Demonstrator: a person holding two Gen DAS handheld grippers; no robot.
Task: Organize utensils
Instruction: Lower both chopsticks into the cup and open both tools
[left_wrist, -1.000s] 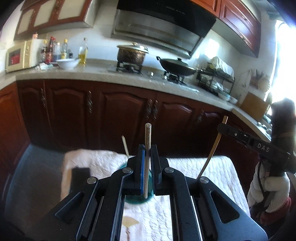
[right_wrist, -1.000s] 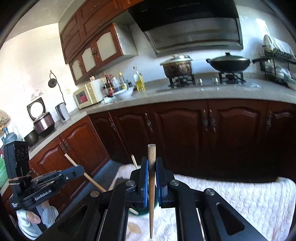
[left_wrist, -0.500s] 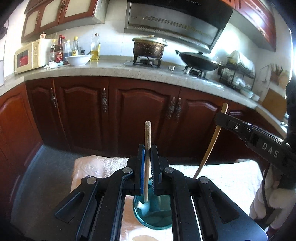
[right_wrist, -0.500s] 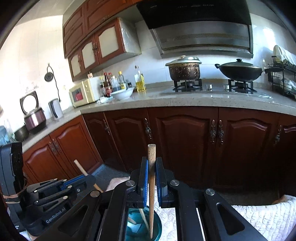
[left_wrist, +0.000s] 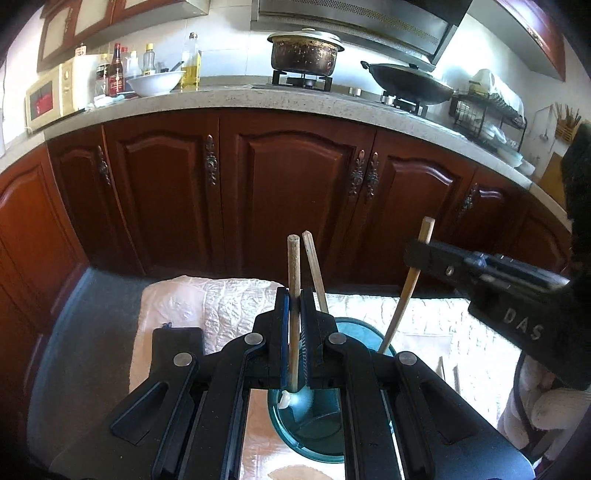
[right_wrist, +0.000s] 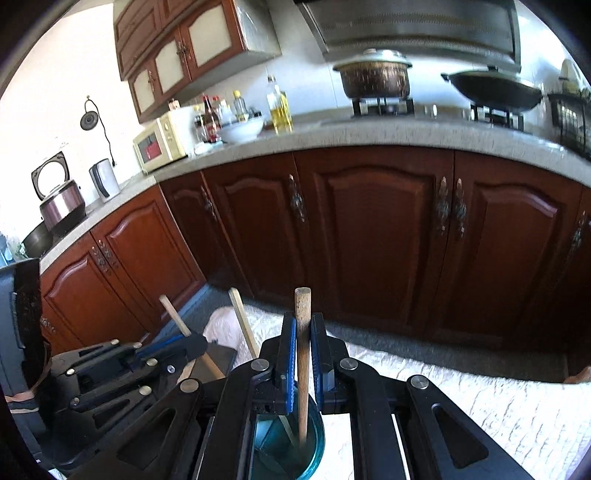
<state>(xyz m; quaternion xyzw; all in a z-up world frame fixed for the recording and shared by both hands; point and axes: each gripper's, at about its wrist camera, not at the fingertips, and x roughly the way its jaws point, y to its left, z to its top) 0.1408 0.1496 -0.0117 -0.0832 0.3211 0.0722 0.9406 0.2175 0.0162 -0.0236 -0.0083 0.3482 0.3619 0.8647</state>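
Note:
A teal cup (left_wrist: 314, 424) stands on the white quilted cloth (left_wrist: 229, 306), right under both grippers; it also shows in the right wrist view (right_wrist: 295, 443). My left gripper (left_wrist: 294, 306) is shut on a pale wooden-handled utensil (left_wrist: 293, 280) held upright, its lower end inside the cup. My right gripper (right_wrist: 303, 332) is shut on a brown wooden-handled utensil (right_wrist: 303, 314), also upright with its lower end in the cup. A third wooden stick (left_wrist: 314, 266) leans in the cup. The right gripper (left_wrist: 417, 254) shows from the side in the left wrist view.
A flat black object (left_wrist: 177, 343) lies on the cloth left of the cup. Dark wooden cabinets (left_wrist: 295, 192) and a stone counter (left_wrist: 295, 99) with a pot, a wok and bottles stand behind. Grey floor (left_wrist: 85, 332) lies to the left.
Both grippers have moved forward over the teal cup and lowered, so the two held utensils now dip into it. Both stay shut on their handles.

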